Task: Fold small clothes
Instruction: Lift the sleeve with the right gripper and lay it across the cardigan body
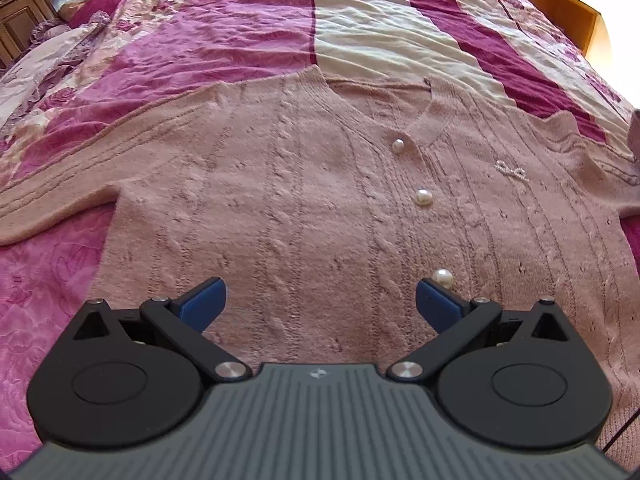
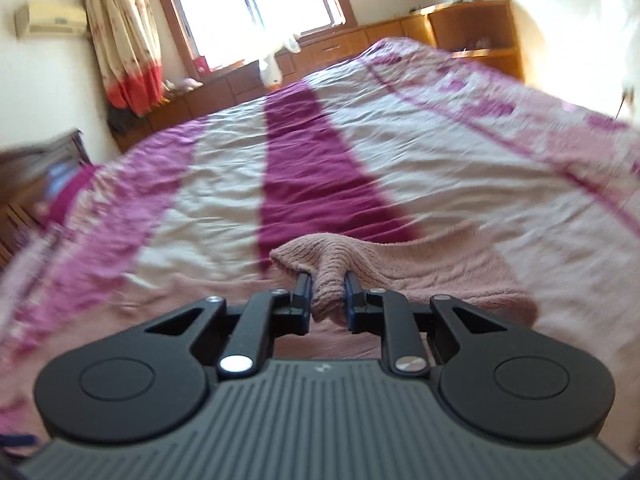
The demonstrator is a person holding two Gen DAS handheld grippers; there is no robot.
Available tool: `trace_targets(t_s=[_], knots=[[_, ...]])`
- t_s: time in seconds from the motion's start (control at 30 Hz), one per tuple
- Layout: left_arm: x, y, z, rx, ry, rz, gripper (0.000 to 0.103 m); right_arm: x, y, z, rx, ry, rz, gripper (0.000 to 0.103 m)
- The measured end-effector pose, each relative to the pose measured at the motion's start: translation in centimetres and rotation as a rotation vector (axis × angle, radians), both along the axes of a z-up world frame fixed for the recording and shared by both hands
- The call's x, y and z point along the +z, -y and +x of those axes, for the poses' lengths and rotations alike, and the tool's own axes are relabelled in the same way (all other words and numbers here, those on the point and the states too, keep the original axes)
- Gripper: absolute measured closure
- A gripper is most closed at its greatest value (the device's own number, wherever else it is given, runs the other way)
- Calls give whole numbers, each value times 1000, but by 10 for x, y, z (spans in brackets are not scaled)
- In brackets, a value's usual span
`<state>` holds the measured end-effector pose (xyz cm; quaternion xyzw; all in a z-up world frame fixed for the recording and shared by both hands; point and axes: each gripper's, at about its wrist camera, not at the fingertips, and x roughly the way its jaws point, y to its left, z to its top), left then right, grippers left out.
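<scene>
Between the right gripper (image 2: 327,295) jaws, pinched pink cardigan (image 2: 332,256) cuff.

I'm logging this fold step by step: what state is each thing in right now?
Left gripper: open, empty, over the cardigan's front.
Right gripper: shut on a bunched end of the pink knit.
Cardigan: spread flat, front up, on the bedspread.
Pearl buttons: three show along the front.
Left sleeve: stretched out flat.
Pinched knit: lifted, draped over the fingers.
Bedspread: wrinkled.
Curtain: drawn aside.
</scene>
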<state>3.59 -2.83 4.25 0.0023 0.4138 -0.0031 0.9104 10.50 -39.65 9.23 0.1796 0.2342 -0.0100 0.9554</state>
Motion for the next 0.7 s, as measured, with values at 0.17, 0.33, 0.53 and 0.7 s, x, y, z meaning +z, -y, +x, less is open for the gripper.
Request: trace_targets(t_s=[0.17, 0.33, 0.53, 0.7], knots=[[7, -15, -8, 26, 20, 6, 0, 1, -39, -2, 51, 3, 62, 84], [14, -35, -15, 67, 26, 2, 0, 4, -63, 4, 64, -3, 96, 84], [18, -56, -21, 116, 36, 6, 0, 25, -97, 12, 132, 26, 81, 84], [17, -71, -22, 143, 30, 6, 0, 35, -123, 22, 173, 41, 105, 84]])
